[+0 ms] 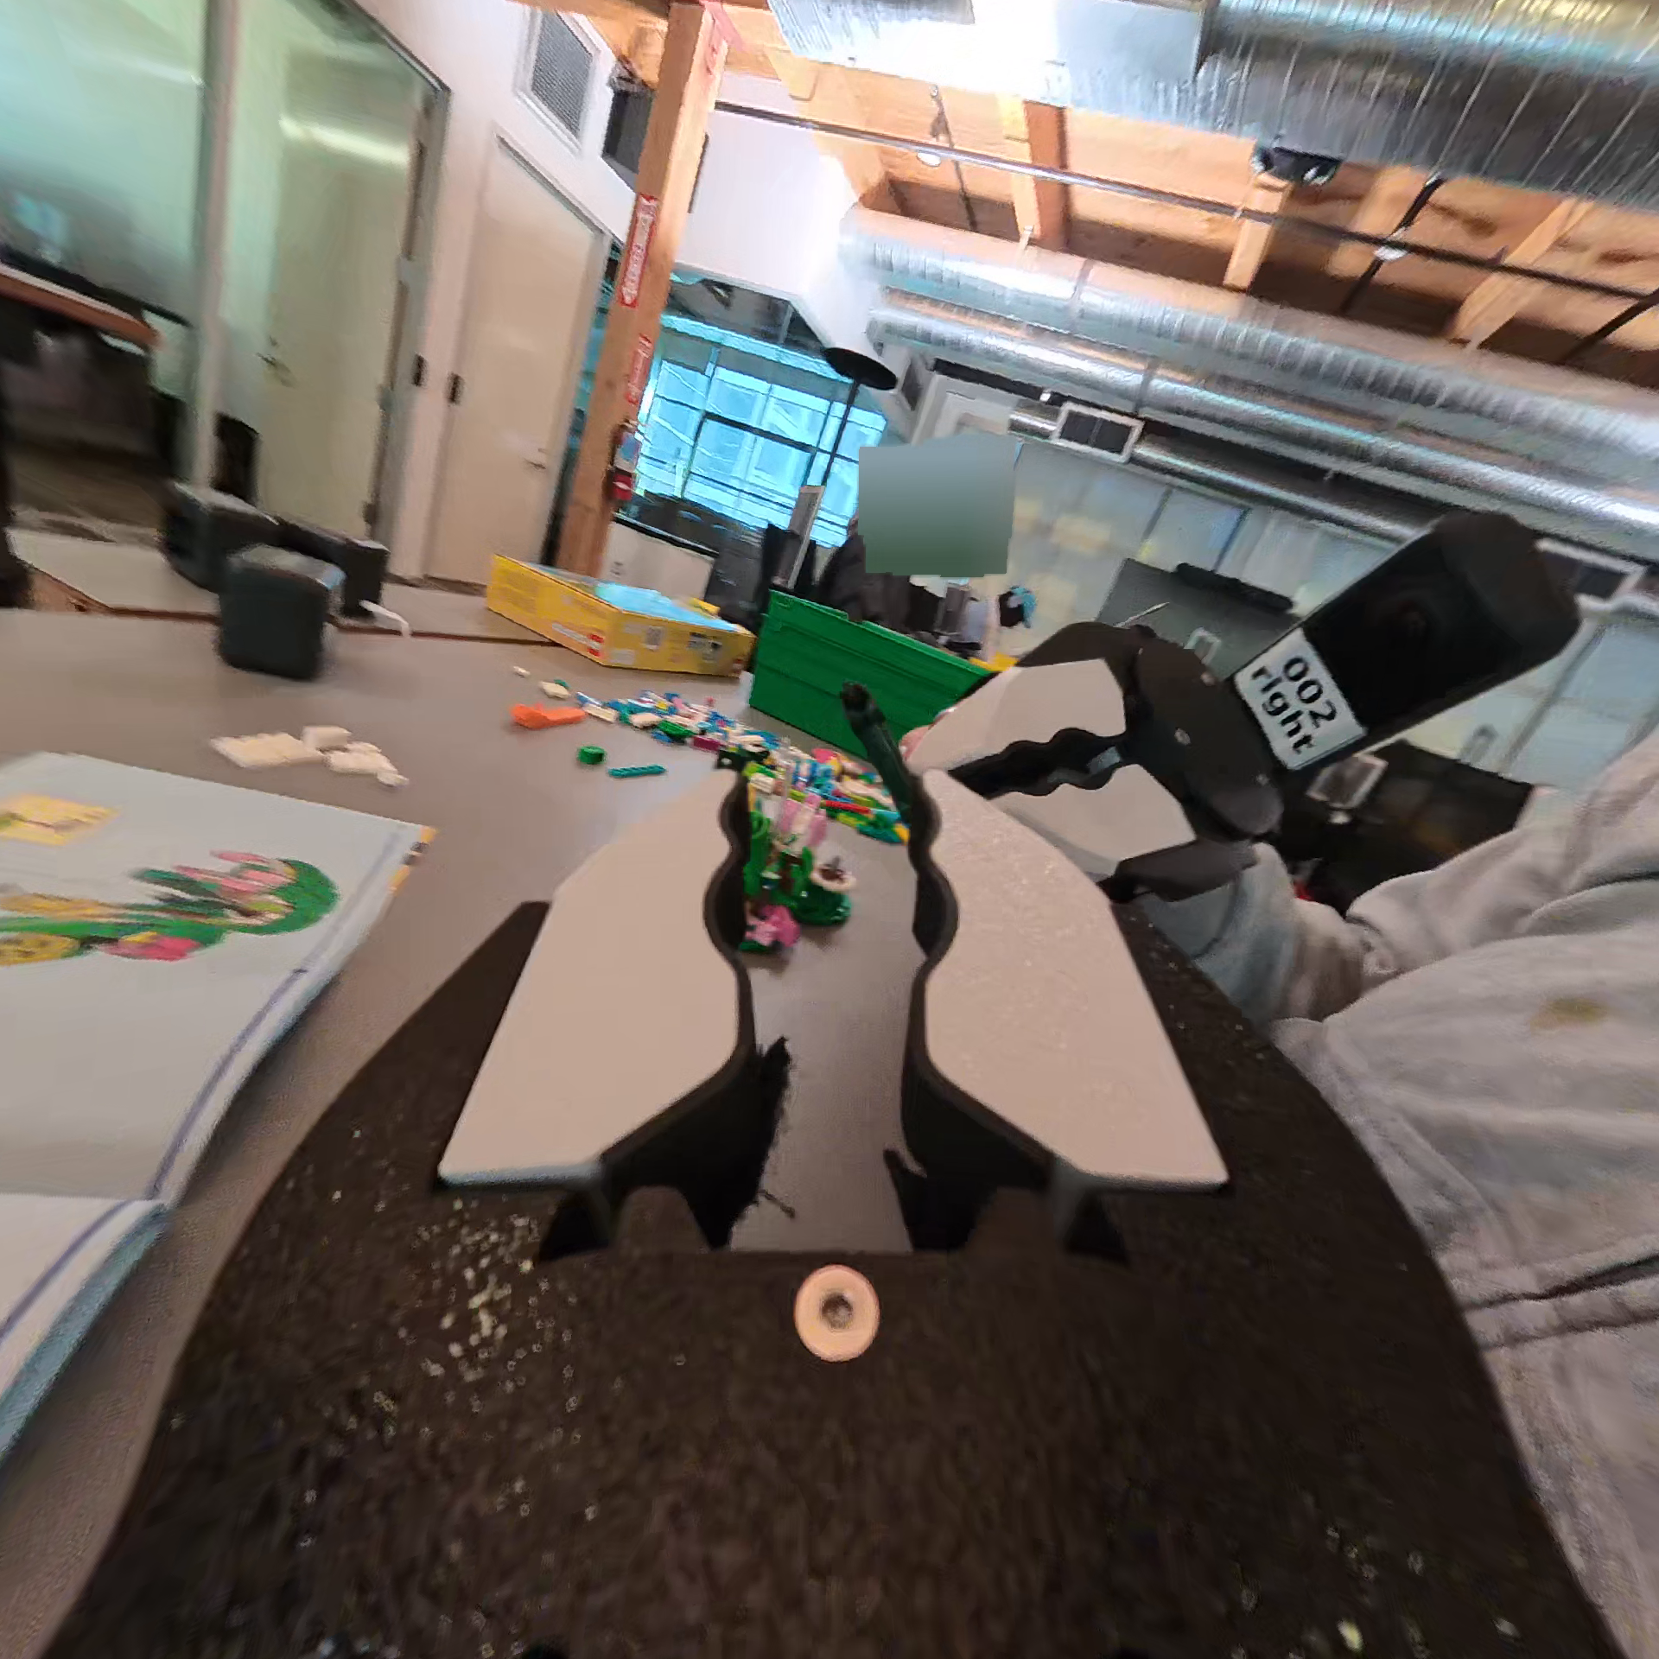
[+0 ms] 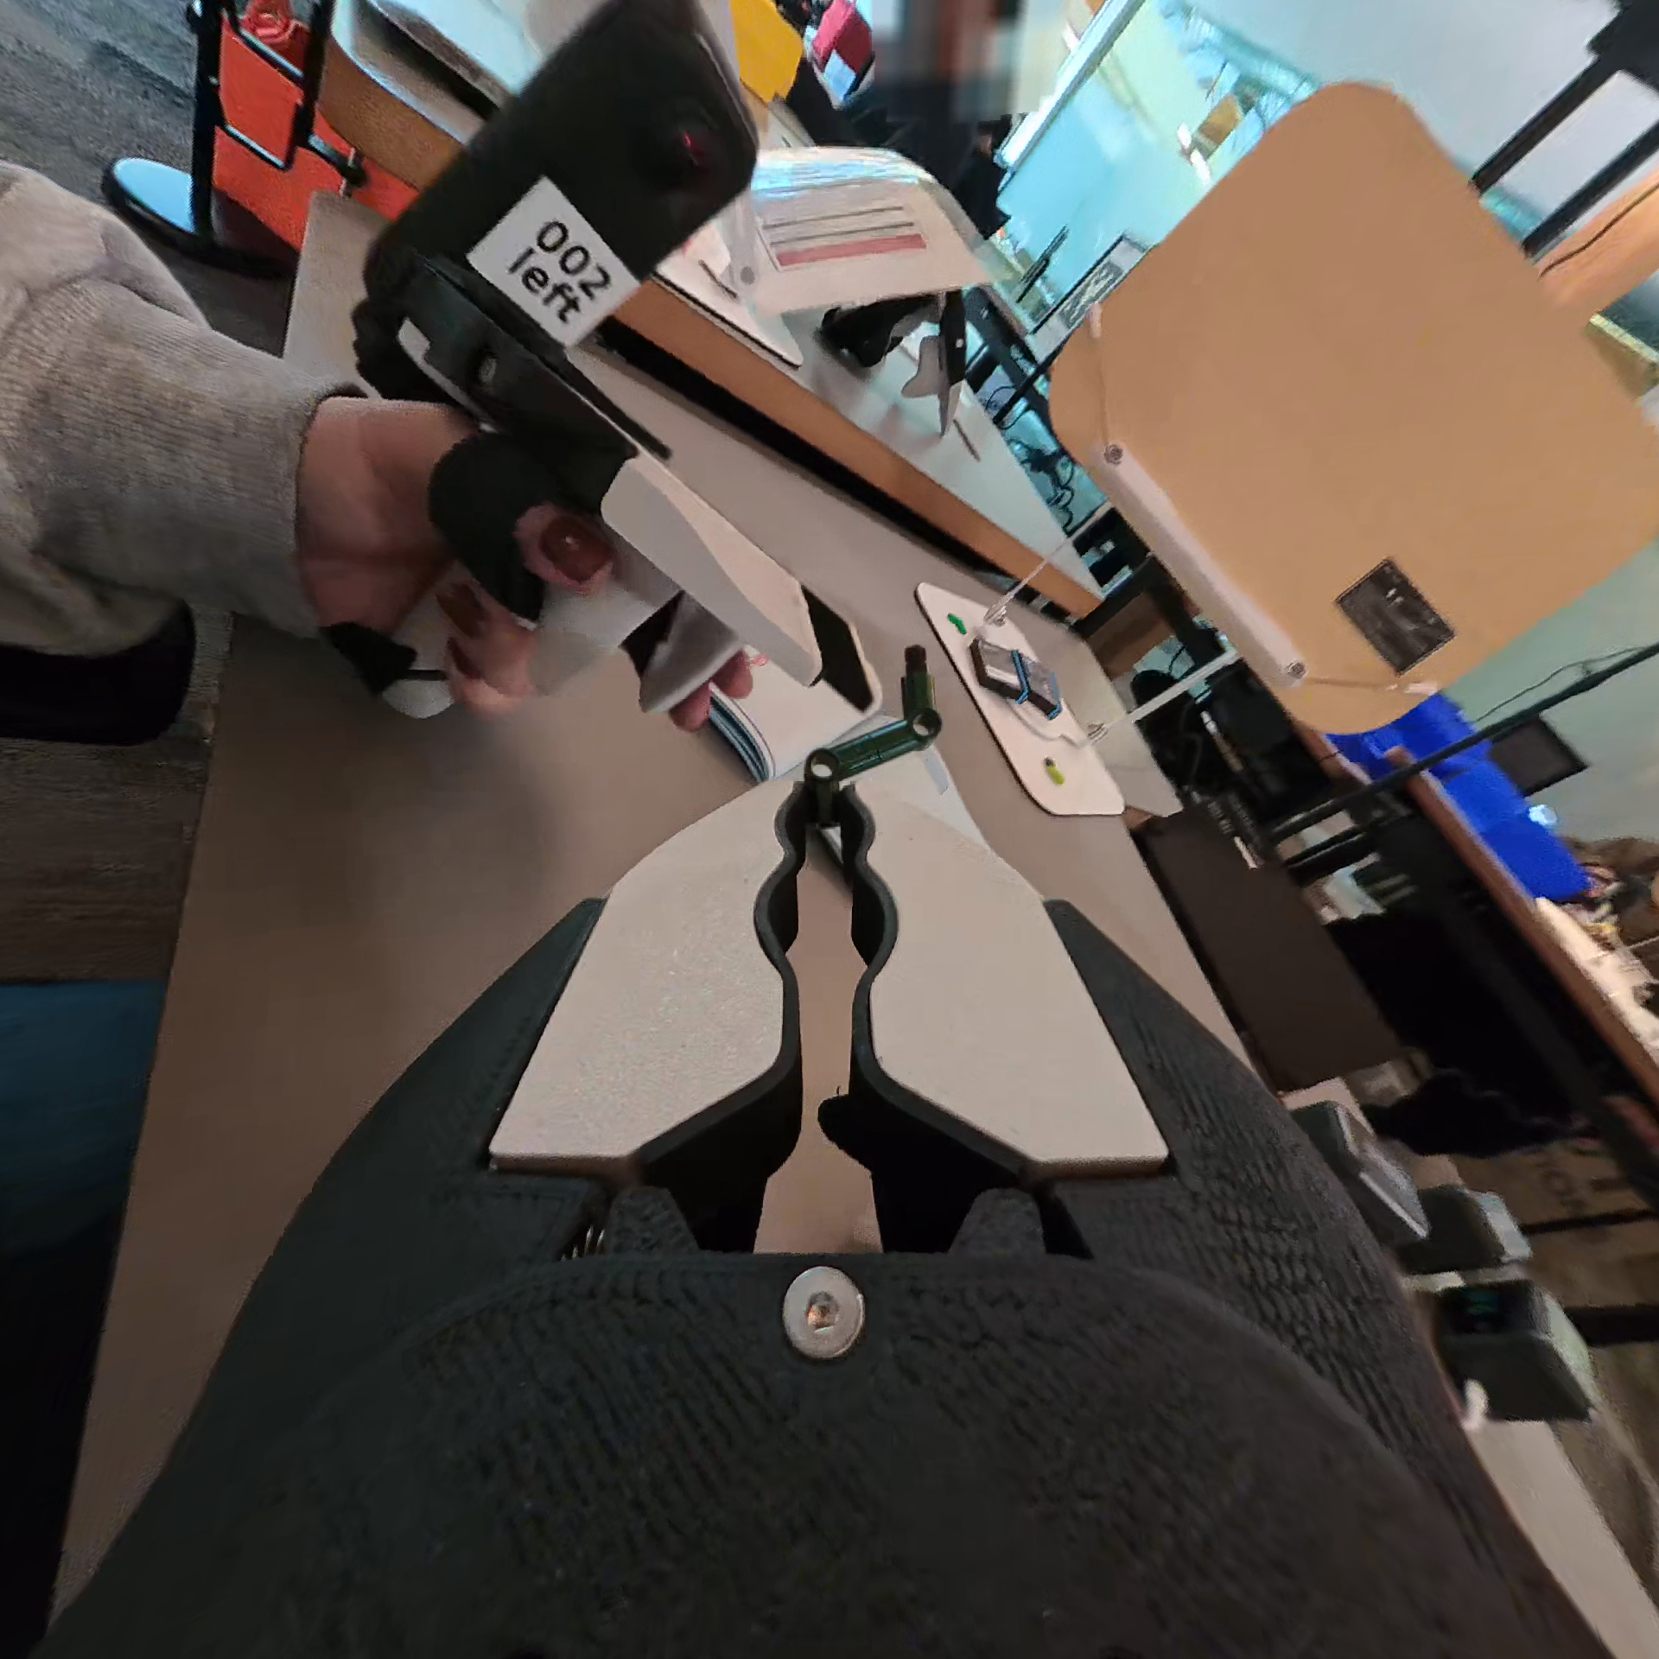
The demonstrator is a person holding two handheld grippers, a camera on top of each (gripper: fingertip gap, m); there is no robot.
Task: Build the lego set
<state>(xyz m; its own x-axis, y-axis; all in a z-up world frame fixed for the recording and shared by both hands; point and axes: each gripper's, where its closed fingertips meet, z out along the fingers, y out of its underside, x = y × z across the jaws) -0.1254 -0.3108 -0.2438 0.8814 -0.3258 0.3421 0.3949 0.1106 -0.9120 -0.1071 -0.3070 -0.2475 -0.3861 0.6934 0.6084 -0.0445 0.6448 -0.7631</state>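
— What is the left wrist view showing?

— The left gripper (image 1: 830, 799) is sitting in the middle of the frame with its jaws parted and nothing between them. Through the gap a partly built green and pink lego plant (image 1: 790, 875) is standing on the grey table (image 1: 449, 718). Behind it, towards centre frame, loose lego pieces (image 1: 709, 727) are lying scattered, with a yellow box (image 1: 619, 619) and a green bin (image 1: 853, 673) further back. An open instruction booklet (image 1: 162, 943) is lying at the left edge.

— And the other gripper there?

— The right gripper (image 1: 934, 745) is coming in from the right, gripping a dark green jointed stem (image 1: 875, 736) that is sticking up just above the left gripper's right fingertip.

— Now the right wrist view?

— The right gripper (image 2: 826, 808) is pinching the lower end of that dark green stem (image 2: 875, 741) at its fingertips, jaws nearly together. The stem is zigzagging up and to the right, in the air above the table (image 2: 359, 898). At upper left a hand (image 2: 404, 557) is holding the left gripper (image 2: 808, 669), whose tips are pointing towards the stem, close beside it; from this angle I cannot tell how wide it is standing.
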